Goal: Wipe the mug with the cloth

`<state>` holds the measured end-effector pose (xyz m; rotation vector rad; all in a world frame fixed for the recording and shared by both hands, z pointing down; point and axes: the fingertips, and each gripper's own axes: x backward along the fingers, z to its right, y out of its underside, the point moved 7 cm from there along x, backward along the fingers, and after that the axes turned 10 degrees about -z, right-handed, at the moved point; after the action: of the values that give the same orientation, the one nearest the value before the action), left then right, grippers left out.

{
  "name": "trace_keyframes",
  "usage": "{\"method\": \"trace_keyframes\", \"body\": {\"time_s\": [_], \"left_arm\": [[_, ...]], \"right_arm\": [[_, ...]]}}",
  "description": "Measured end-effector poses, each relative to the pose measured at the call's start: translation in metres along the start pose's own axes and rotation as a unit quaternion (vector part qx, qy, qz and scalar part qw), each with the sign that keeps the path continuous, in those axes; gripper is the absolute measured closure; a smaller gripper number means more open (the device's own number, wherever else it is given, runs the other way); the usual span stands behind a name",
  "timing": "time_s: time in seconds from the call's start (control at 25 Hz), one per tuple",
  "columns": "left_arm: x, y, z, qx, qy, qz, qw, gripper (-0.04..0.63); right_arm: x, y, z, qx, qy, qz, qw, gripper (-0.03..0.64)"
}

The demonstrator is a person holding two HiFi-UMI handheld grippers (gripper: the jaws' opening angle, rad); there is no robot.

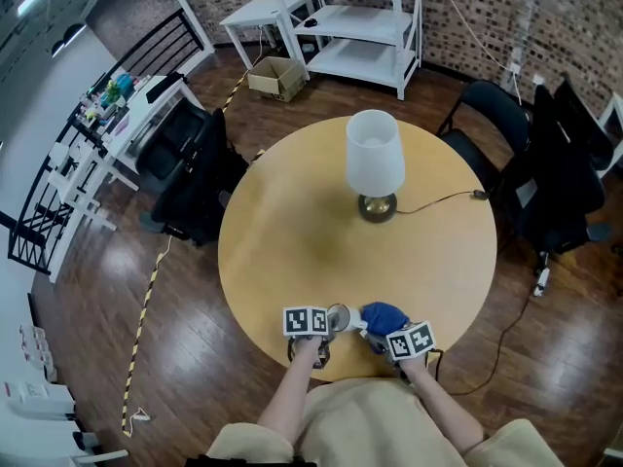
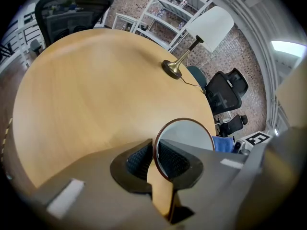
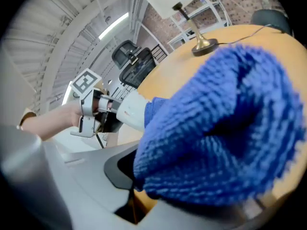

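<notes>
A white mug with a brown rim [image 2: 184, 145] stands near the front edge of the round wooden table [image 1: 292, 232]. My left gripper [image 2: 156, 161] is shut on the mug's rim, one finger inside and one outside. From above, the mug [image 1: 338, 317] sits between the two marker cubes. My right gripper [image 3: 139, 176] is shut on a thick blue cloth [image 3: 225, 133], whose bunched end lies against the side of the mug [image 3: 129, 111]. The cloth [image 1: 383, 315] is just right of the mug, and its blue edge [image 2: 223, 143] shows behind the rim. In the head view the left gripper [image 1: 319, 331] and right gripper [image 1: 387, 333] are close together.
A brass-footed lamp with a white shade [image 1: 375, 163] stands at the table's middle right, its cord [image 1: 438, 200] running off to the right. Black office chairs [image 1: 190, 168] flank the table. White shelving [image 1: 360, 27] and a cardboard box [image 1: 276, 78] stand behind.
</notes>
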<state>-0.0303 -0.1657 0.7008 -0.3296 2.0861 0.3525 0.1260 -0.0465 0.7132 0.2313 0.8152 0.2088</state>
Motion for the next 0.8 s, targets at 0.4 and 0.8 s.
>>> {"method": "trace_keyframes", "body": {"time_s": [0.4, 0.8], "left_arm": [[-0.005, 0.001, 0.035, -0.027, -0.053, 0.024, 0.9979, 0.52], [0.112, -0.033, 0.04, 0.008, 0.033, 0.256, 0.9661, 0.298]], "right_arm": [[0.111, -0.031, 0.012, 0.01, -0.018, 0.176, 0.984, 0.549], [0.204, -0.138, -0.069, 0.179, -0.107, 0.303, 0.93, 0.548]]}}
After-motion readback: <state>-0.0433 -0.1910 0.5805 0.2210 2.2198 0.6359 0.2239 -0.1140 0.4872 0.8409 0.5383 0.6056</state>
